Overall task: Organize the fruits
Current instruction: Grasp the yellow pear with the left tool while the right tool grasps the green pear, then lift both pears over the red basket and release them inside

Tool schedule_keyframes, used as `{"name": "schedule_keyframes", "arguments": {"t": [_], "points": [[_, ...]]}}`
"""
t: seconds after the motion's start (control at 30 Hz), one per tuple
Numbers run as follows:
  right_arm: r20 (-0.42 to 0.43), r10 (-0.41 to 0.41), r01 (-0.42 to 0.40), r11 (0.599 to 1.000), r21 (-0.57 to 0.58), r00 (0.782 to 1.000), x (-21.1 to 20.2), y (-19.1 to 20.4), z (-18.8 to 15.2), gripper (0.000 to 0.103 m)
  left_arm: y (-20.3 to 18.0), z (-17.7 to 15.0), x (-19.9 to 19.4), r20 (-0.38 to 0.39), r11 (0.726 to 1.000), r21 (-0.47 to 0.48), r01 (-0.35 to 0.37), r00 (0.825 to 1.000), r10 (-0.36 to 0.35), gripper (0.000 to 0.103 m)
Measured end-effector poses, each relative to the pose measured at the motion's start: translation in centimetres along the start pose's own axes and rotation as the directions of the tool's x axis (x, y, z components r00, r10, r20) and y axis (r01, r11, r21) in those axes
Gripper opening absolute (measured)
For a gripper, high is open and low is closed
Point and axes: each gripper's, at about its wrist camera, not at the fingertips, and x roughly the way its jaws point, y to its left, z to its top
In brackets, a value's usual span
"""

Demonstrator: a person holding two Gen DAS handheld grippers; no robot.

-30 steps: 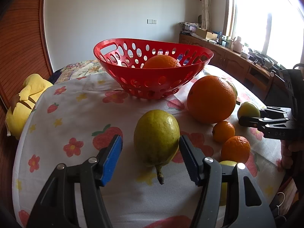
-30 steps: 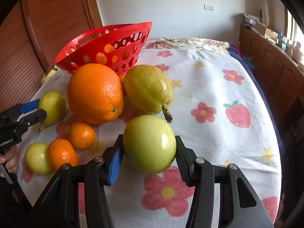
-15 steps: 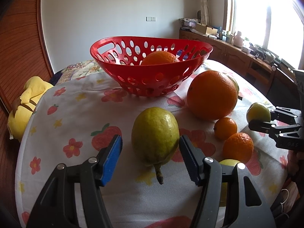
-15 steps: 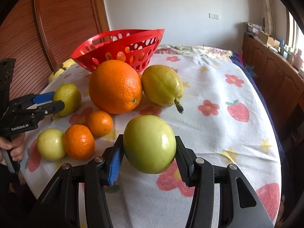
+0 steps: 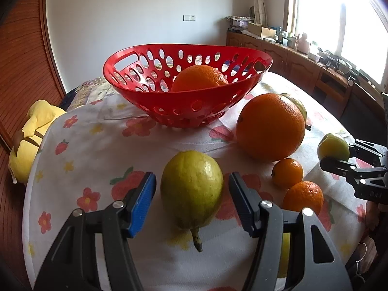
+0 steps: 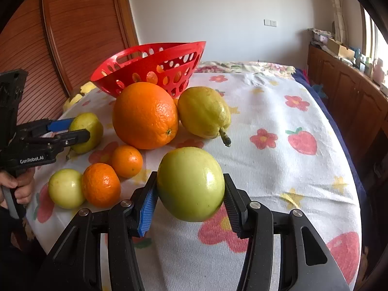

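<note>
My left gripper [image 5: 192, 202] is open around a yellow-green pear [image 5: 191, 189] that lies on the flowered tablecloth; gaps show on both sides. My right gripper [image 6: 189, 200] is shut on a green apple [image 6: 190, 184] and holds it above the cloth; it also shows in the left wrist view [image 5: 333, 146]. A red perforated basket [image 5: 242, 84] stands at the back with one orange [image 5: 198, 77] inside. A big orange [image 5: 270, 127] sits right of the basket.
Two small tangerines [image 5: 287, 173] [image 5: 303, 196] lie right of the pear. A second pear [image 6: 203, 112] and another green apple [image 6: 65, 188] lie on the cloth. A yellow soft toy [image 5: 31, 133] sits off the table's left edge. Wooden cabinets [image 5: 303, 65] line the right wall.
My right gripper has lifted the green apple off the cloth and drawn back a little. My left gripper has stayed open around the pear, tilting slightly lower toward the table.
</note>
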Motion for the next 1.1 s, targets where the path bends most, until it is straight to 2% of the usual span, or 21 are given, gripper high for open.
{"name": "schedule_keyframes", "arguments": {"t": [0.53,0.57,0.63,0.83,1.1], "points": [[0.001,-0.001,0.001,1.0,-0.003,1.0,0.0,0.1,-0.1,0.052,0.5,-0.1,1.4,-0.055,0.999,-0.031,0.018,0.998,-0.02,0.062],[0.0,0.0,0.0,1.0,-0.003,1.0,0.0,0.1,-0.1,0.052,0.6,-0.1,1.5,-0.058,0.999,-0.035,0.03,0.998,-0.032,0.058],[-0.001,-0.001,0.001,1.0,-0.003,1.0,0.1,0.1,-0.1,0.052,0.6,-0.1,1.4,-0.06,0.998,-0.038,0.044,0.997,-0.046,0.056],[-0.001,-0.002,0.002,1.0,-0.002,1.0,0.0,0.1,0.0,0.052,0.1,-0.8,0.5,-0.047,0.999,-0.018,0.038,0.998,-0.039,0.056],[-0.001,-0.004,0.004,1.0,0.001,1.0,0.1,0.1,-0.1,0.052,-0.1,-0.7,-1.8,0.017,0.998,-0.02,0.065,0.998,-0.064,0.056]]}}
